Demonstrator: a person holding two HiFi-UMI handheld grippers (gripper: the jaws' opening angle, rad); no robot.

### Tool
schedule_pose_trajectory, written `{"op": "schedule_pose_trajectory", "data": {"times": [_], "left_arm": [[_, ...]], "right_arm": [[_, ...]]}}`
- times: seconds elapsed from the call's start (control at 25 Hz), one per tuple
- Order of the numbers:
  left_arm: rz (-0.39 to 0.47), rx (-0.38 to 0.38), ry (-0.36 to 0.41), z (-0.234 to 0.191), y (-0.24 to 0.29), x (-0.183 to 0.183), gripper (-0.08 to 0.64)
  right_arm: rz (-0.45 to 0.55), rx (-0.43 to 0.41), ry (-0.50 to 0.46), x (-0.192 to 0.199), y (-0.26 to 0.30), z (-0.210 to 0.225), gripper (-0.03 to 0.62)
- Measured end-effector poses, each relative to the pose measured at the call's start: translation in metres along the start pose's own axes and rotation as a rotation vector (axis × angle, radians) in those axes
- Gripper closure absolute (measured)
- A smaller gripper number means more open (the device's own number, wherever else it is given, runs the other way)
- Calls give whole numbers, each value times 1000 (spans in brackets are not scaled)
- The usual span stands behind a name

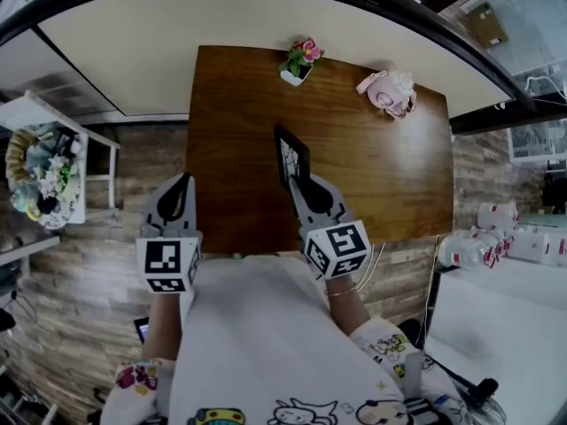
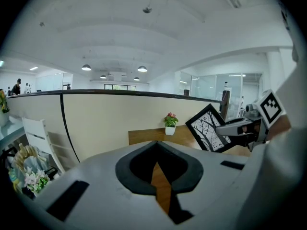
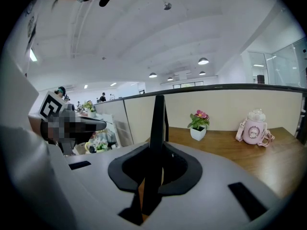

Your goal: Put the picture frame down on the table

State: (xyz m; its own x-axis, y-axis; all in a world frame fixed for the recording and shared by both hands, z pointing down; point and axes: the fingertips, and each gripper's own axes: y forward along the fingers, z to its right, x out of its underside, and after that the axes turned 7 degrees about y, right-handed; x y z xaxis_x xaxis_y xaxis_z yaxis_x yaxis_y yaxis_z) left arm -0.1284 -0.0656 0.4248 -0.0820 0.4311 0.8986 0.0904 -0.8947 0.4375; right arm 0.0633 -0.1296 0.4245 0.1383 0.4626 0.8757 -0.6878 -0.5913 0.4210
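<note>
The black picture frame [image 1: 291,158], holding a tree print, stands on edge over the front middle of the brown wooden table [image 1: 381,175]. My right gripper [image 1: 299,187] is shut on its near lower edge. In the right gripper view the frame [image 3: 156,128] rises edge-on from between the jaws [image 3: 152,174]. I cannot tell whether its bottom touches the tabletop. My left gripper [image 1: 183,187] hangs shut and empty over the table's front left corner. From the left gripper [image 2: 156,166] view, the frame [image 2: 207,128] tilts off to the right, with the right gripper [image 2: 240,127] clamped on it.
A small potted pink flower [image 1: 299,61] stands at the table's far edge and a pink bottle [image 1: 389,92] lies at the far right. A beige partition [image 1: 133,51] runs behind the table. A white shelf with flowers [image 1: 40,171] is on the left, and white jugs [image 1: 496,233] on the right.
</note>
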Motion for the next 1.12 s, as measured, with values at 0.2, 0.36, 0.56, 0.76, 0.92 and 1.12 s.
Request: {"op": "schedule_pose_trajectory", "data": {"times": [0.2, 0.36, 0.56, 0.76, 0.92, 1.12], "left_arm": [[-5, -2, -17, -4, -3, 6, 557], [-48, 10, -36, -2, -5, 18, 557], [-73, 20, -47, -1, -4, 28, 557], [-95, 30, -50, -2, 2, 38, 557], [-105, 30, -59, -4, 7, 43, 557], [-104, 32, -65, -6, 14, 45, 557]], "right_arm": [[-30, -39, 36, 9, 9, -13, 552], [-55, -68, 73, 17, 18, -20, 552], [-92, -98, 117, 29, 30, -26, 552], [-135, -128, 184, 42, 42, -30, 552], [-161, -148, 261, 53, 51, -28, 552], [-197, -160, 330, 68, 60, -27, 552]]}}
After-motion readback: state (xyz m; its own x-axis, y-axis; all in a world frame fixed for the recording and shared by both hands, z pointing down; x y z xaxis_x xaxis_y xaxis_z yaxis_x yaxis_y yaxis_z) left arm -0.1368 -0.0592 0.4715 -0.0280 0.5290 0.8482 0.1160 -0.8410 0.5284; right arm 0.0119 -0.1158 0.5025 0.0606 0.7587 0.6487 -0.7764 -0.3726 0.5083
